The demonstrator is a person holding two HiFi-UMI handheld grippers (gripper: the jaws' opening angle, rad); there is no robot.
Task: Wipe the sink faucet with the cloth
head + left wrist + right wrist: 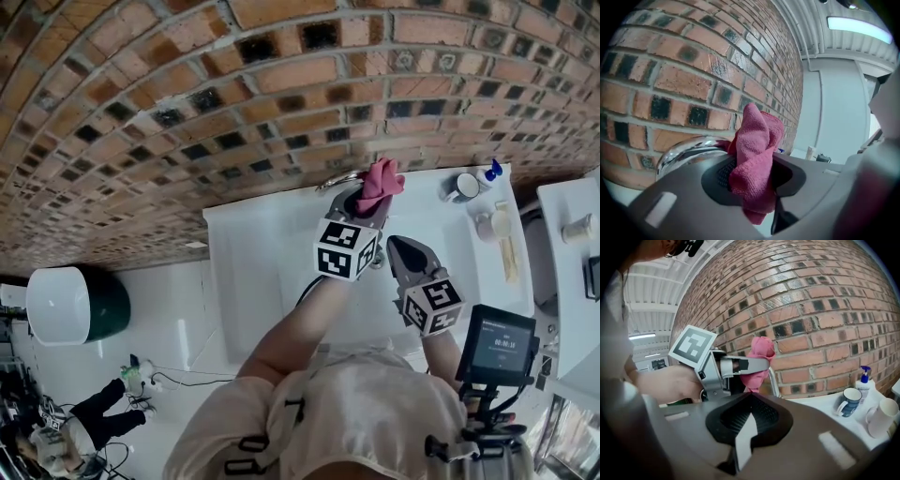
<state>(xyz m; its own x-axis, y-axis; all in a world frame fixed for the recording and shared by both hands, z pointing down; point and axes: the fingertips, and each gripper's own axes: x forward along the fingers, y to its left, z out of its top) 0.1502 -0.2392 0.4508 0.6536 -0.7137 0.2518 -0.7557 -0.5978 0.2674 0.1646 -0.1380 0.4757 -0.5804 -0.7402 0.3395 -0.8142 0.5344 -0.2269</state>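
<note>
The pink cloth [754, 145] is bunched between the jaws of my left gripper [752, 164], which is shut on it. It rests against the chrome faucet [689, 147], whose spout curves out to the left in front of the brick wall. In the head view the cloth [380, 180] sits on top of the faucet [336, 181] at the sink's back edge, with the left gripper [370, 211] just below it. My right gripper [398, 246] hangs beside it over the sink, shut and holding nothing. The right gripper view shows the cloth [758, 357] and the faucet [774, 380] beyond the right gripper [750, 397].
The white sink [253, 262] runs along the brick wall [187, 94]. To the right stand a blue mug [461, 187], a spray bottle [489, 173] and a white cup [487, 225]. A white and green bin [70, 305] stands at the left. A person [84, 422] is at the lower left.
</note>
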